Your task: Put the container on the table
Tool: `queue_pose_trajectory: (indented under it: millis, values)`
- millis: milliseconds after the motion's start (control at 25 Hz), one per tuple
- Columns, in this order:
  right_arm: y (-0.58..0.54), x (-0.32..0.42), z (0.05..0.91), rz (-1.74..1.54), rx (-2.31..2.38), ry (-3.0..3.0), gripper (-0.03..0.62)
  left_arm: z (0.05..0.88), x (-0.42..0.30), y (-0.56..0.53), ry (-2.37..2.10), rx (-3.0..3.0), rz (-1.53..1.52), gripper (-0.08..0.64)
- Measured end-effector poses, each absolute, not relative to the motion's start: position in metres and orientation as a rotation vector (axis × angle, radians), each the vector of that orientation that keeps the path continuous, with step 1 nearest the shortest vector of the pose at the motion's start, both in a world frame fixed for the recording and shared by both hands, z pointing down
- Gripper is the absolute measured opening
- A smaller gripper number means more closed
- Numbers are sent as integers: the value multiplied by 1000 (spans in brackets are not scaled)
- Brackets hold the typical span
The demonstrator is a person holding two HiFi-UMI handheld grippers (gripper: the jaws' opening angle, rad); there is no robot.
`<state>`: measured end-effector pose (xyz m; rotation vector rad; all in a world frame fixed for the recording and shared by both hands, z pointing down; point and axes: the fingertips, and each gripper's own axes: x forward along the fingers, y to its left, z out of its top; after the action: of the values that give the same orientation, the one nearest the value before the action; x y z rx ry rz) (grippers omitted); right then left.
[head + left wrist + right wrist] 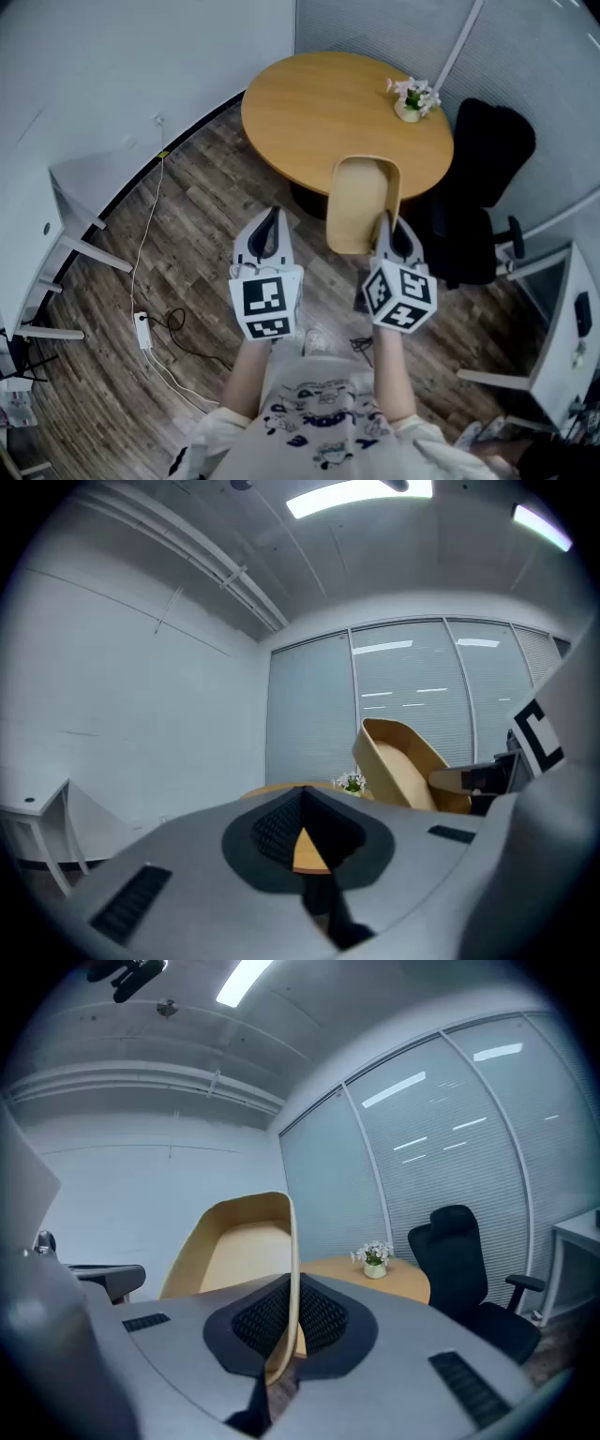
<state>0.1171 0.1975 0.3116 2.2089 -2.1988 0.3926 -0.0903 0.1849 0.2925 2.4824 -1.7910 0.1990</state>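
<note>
The right gripper (386, 225) is found with jaws clamped on the side wall of a tan, round-cornered container (361, 202), empty, held tilted in the air at the near edge of the round wooden counter (319, 112). The left gripper (272, 225) jaws are together, holding nothing. A small pot of white flowers (412, 98) is noted on the counter, with a black office chair (483, 169) beside it.

Right tool (289, 1326) clamps the container (239, 1251) by its wall.
</note>
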Motion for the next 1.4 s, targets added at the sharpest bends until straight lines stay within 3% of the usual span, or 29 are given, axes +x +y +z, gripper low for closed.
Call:
queue_pose_trajectory:
  millis: [1400]
  values:
    - [148, 141, 340, 481, 2111, -2264, 8, 321, -65, 149, -1855, 2381, 259, 3]
